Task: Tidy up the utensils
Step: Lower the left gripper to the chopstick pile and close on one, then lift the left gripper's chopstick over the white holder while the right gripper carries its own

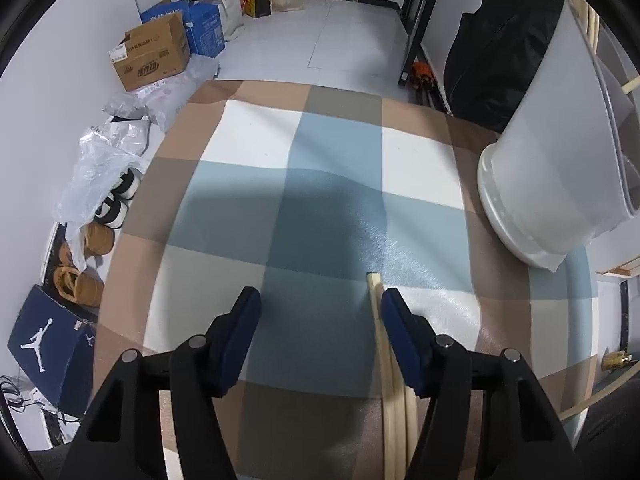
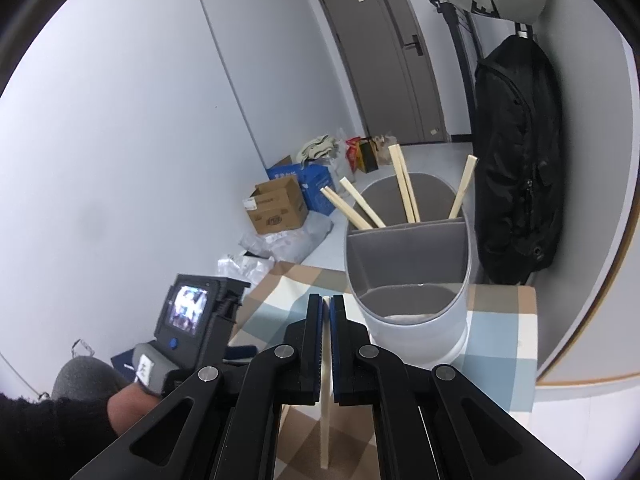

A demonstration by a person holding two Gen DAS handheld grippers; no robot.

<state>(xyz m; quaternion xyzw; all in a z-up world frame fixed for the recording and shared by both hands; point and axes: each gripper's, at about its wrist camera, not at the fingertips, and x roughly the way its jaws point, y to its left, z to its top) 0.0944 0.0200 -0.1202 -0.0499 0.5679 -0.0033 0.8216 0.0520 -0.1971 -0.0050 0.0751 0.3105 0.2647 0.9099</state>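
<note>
My left gripper point(image 1: 320, 300) points down at a checked tablecloth point(image 1: 320, 152) and is open. A pair of pale wooden chopsticks point(image 1: 377, 320) lies on the cloth between its jaws, close against the right finger point(image 1: 400, 332); the left finger stands well apart from them. A white utensil holder point(image 1: 552, 152) stands to the right. My right gripper point(image 2: 326, 304) is shut on a single chopstick point(image 2: 325, 432), which hangs down between the pads above the cloth. Just beyond it stands the divided holder point(image 2: 412, 264), with several chopsticks point(image 2: 404, 184) leaning in its rear compartment.
The left gripper's body with a small screen point(image 2: 192, 312), held by a hand point(image 2: 128, 400), sits left of my right gripper. A black backpack point(image 2: 516, 168) hangs right of the holder. Cardboard boxes point(image 1: 152, 56), plastic bags and shoes point(image 1: 116, 200) line the floor on the left.
</note>
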